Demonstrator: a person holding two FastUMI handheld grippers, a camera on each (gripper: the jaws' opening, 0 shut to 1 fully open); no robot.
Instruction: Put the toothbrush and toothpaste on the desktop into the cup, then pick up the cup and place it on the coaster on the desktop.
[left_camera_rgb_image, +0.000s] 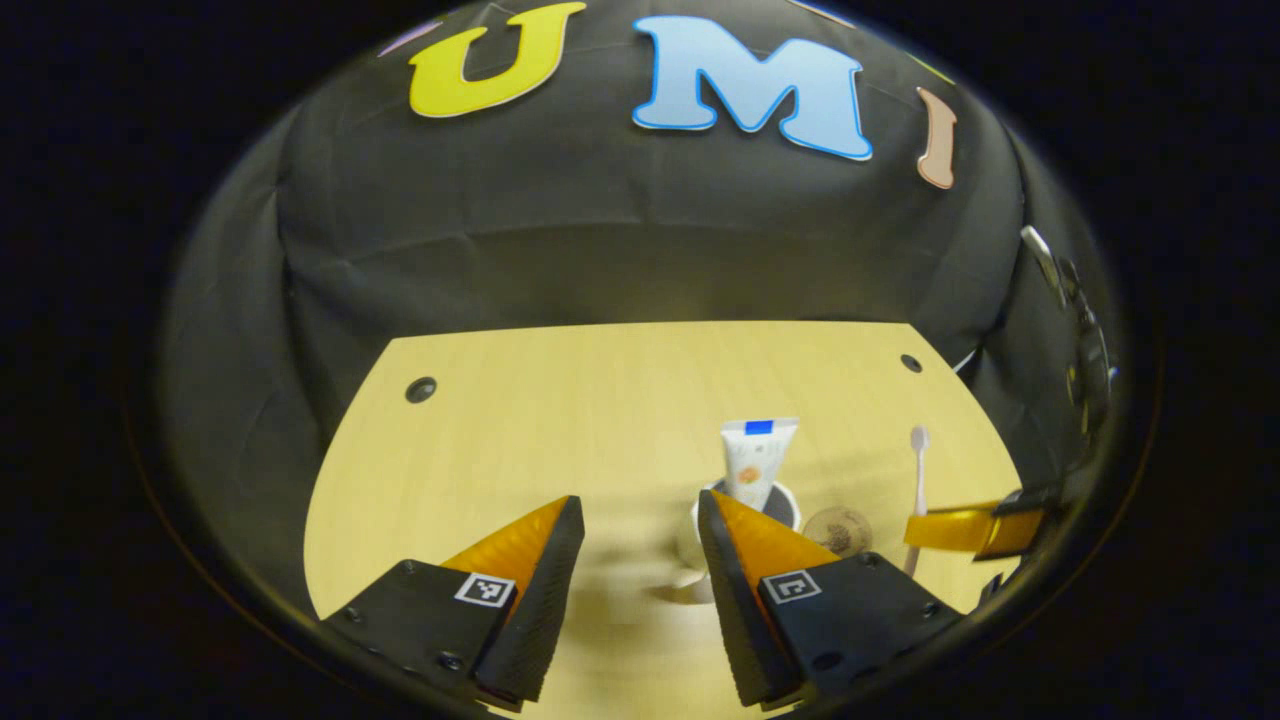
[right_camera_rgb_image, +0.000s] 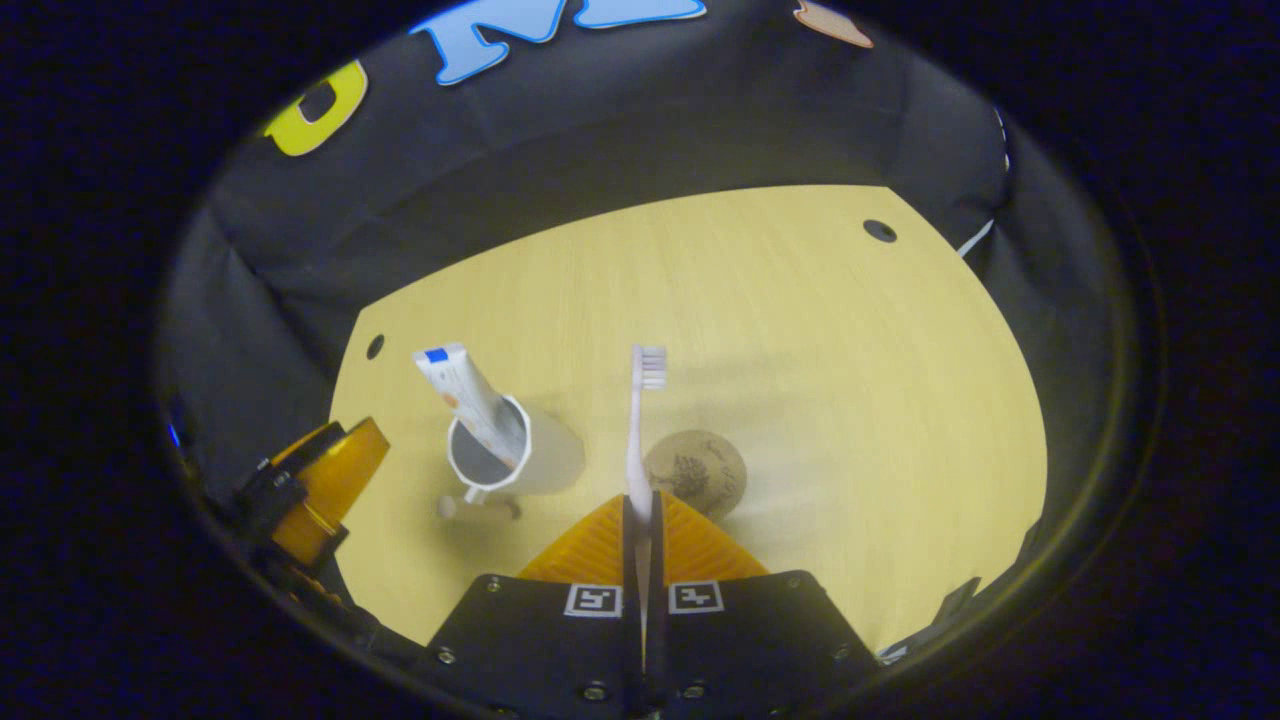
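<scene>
My right gripper (right_camera_rgb_image: 640, 520) is clenched on the toothbrush (right_camera_rgb_image: 637, 440): both fingers press the handle, which runs up out of the jaws with the bristle head at the top, well forward of the tips and off the table (right_camera_rgb_image: 850, 400). In the left gripper view I see the same toothbrush (left_camera_rgb_image: 918, 470) standing upright, pinched by the right gripper (left_camera_rgb_image: 960, 528) at the far right.

My left gripper (left_camera_rgb_image: 640, 560) is released, jaws wide apart, nothing between them but bare table (left_camera_rgb_image: 540, 420). The cup (left_camera_rgb_image: 785, 505) sits just past my left gripper's right-hand finger, partly hidden behind that finger. The toothpaste (left_camera_rgb_image: 757, 462) stands in the cup, flat crimped end up.

From the right gripper view the cup (right_camera_rgb_image: 525, 455) is ahead and left of the jaws, with its handle toward me, and the toothpaste (right_camera_rgb_image: 470, 400) leans in it, tilted up-left. The coaster (right_camera_rgb_image: 697, 472) is a round cork-looking disc just ahead and right of the closed tips, near the cup but apart from it. In the left gripper view the coaster (left_camera_rgb_image: 838, 530) lies just beside the cup, between it and the toothbrush.

Writing: the toothpaste tube shows a blue block near the crimp and an orange mark on the body, too small to read. The coaster has a dark printed motif, unreadable. The left gripper (right_camera_rgb_image: 320, 490) shows at the lower left.
</scene>
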